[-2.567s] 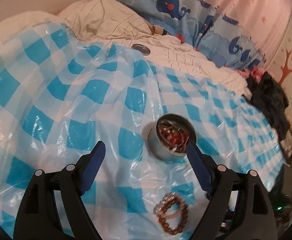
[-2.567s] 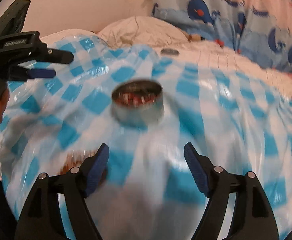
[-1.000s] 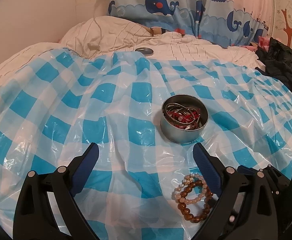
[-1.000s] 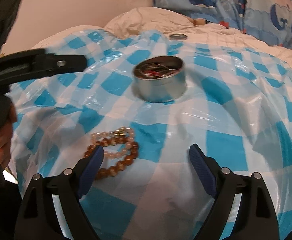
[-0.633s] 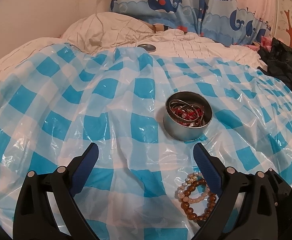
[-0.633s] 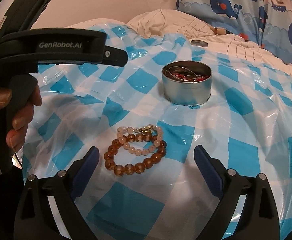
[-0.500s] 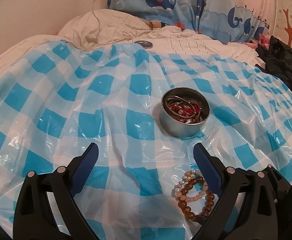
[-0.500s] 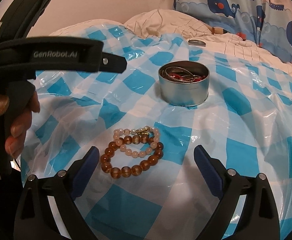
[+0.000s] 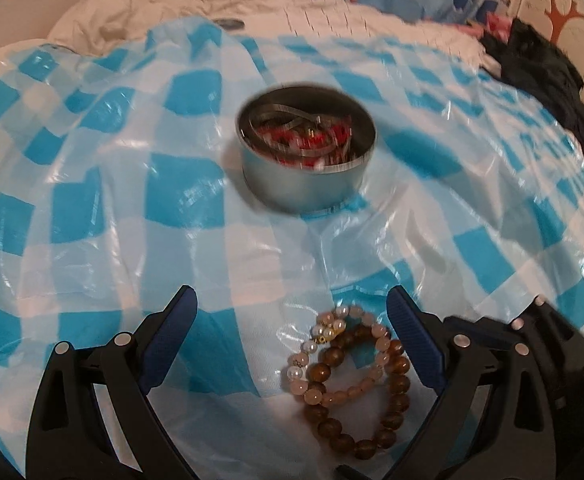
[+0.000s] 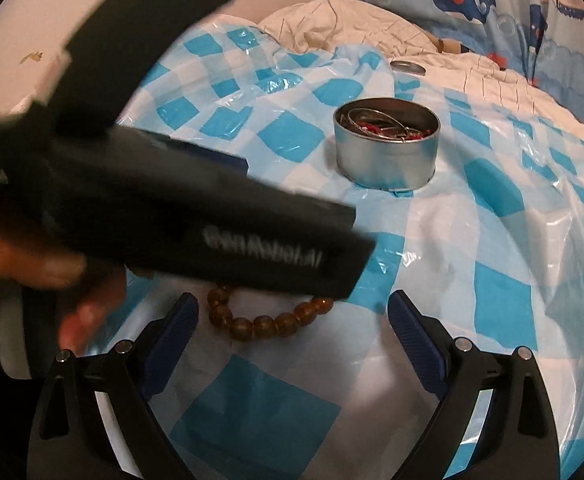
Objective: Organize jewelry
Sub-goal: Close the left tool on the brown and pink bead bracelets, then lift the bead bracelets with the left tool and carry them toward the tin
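A: Now, where do bracelets (image 9: pixel 350 384) lie?

B: On checked sheet (image 9: pixel 104 208), low in left gripper (image 9: pixel 292 340) span, hard by its right finger. Both jaws spread, holding nothing.

A: Right gripper (image 10: pixel 292 336)?

B: Also spread, empty. Beads just ahead, partly hidden by left tool body.

A: Tin (image 9: pixel 306 160)?

B: Straight beyond, well apart. Left likely nearer; loop's long axis roughly along fingers.

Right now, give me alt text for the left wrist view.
The open left gripper hovers low over beaded bracelets lying near its right finger on a blue-checked plastic sheet. Beyond them stands an open round tin already holding jewelry, blurred.
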A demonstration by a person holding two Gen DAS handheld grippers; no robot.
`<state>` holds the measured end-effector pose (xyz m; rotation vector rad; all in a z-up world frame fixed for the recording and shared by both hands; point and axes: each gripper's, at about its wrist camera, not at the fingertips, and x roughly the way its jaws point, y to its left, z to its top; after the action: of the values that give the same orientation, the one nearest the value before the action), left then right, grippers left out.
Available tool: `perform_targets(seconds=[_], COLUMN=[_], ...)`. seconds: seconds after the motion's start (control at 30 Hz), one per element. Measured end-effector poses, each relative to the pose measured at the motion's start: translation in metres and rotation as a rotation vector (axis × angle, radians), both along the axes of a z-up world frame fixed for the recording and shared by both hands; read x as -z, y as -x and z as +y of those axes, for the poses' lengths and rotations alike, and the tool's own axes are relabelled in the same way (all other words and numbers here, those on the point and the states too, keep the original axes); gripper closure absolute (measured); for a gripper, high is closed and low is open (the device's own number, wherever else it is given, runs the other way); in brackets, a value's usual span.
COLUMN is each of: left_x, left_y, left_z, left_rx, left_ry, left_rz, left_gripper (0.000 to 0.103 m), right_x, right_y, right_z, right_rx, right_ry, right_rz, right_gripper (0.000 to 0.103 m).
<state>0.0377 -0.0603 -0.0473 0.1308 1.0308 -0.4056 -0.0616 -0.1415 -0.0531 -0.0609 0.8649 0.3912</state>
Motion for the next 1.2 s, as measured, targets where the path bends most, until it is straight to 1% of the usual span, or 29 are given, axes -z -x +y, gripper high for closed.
perform_targets(seconds=[0.03, 0.07, 0.1, 0.13, 0.23, 0.3, 0.33, 0.4, 0.47, 0.7, 0.77, 0.8, 0.83, 0.87, 0.93, 0.97, 1.03, 1.07, 1.17, 1.2], left_x=[0.003, 0.005, 0.006, 0.008, 0.005, 0.002, 0.0, -0.005, -0.011, -0.023, -0.025, -0.027, -0.027, -0.029, -0.031, -0.032, -0.034, -0.035, -0.039, -0.04], left_y=[0.0, 0.001, 0.003, 0.003, 0.003, 0.001, 0.001, -0.002, -0.004, -0.003, -0.004, -0.004, -0.005, -0.004, -0.004, -0.005, -0.006, -0.006, -0.005, -0.005], left_z=[-0.001, -0.002, -0.002, -0.002, 0.004, 0.013, 0.017, 0.027, 0.039, 0.05, 0.049, 0.049, 0.049, 0.052, 0.055, 0.056, 0.057, 0.057, 0.057, 0.056], left_rx=[0.01, 0.024, 0.041, 0.054, 0.07, 0.058, 0.051, 0.03, 0.012, -0.008, -0.01, -0.012, -0.014, -0.018, -0.026, -0.028, -0.032, -0.033, -0.031, -0.03], left_ry=[-0.01, -0.016, -0.015, -0.013, 0.032, 0.066, 0.082, 0.111, 0.175, 0.233, 0.25, 0.257, 0.259, 0.262, 0.271, 0.274, 0.281, 0.284, 0.292, 0.295], left_rz=[0.008, 0.011, 0.012, 0.031, 0.063, 0.068, 0.07, 0.065, 0.071, 0.048, 0.047, 0.046, 0.043, 0.04, 0.036, 0.035, 0.031, 0.028, 0.019, 0.016], left_gripper=[0.012, 0.017, 0.024, 0.042, 0.082, 0.088, 0.096, 0.096, 0.096, 0.096, 0.096, 0.096, 0.096, 0.096, 0.096, 0.096, 0.096, 0.096, 0.096, 0.096], right_x=[0.0, 0.0, 0.0, 0.001, 0.001, 0.001, 0.001, 0.001, 0.001, -0.005, -0.002, 0.001, 0.003, 0.006, 0.006, 0.006, 0.004, 0.003, 0.001, -0.002], right_y=[0.0, 0.0, 0.001, 0.001, 0.001, -0.001, -0.001, -0.003, -0.002, -0.005, -0.009, -0.013, -0.015, -0.019, -0.018, -0.017, -0.016, -0.016, -0.015, -0.015], right_z=[-0.001, -0.001, -0.002, -0.002, -0.003, -0.004, -0.005, -0.006, -0.007, 0.002, 0.007, 0.009, 0.012, 0.014, 0.015, 0.017, 0.018, 0.017, 0.008, 0.002], right_rx=[0.001, 0.003, 0.004, 0.006, 0.012, 0.016, 0.018, 0.024, 0.029, 0.008, 0.001, -0.009, -0.016, -0.028, -0.047, -0.057, -0.072, -0.072, -0.055, -0.042], right_ry=[0.001, 0.002, 0.003, 0.004, 0.004, 0.005, 0.005, 0.003, 0.001, -0.023, -0.015, -0.009, -0.004, 0.0, 0.003, 0.009, 0.006, 0.001, -0.041, -0.067], right_rz=[0.002, 0.003, 0.006, 0.008, 0.013, 0.014, 0.014, 0.012, 0.008, -0.039, -0.034, -0.017, 0.0, 0.023, 0.031, 0.031, 0.033, 0.037, 0.048, 0.048], right_gripper=[0.011, 0.011, 0.011, 0.011, 0.012, 0.012, 0.012, 0.012, 0.012, 0.012, 0.012, 0.013, 0.026, 0.033, 0.054, 0.06, 0.077, 0.079, 0.082, 0.091])
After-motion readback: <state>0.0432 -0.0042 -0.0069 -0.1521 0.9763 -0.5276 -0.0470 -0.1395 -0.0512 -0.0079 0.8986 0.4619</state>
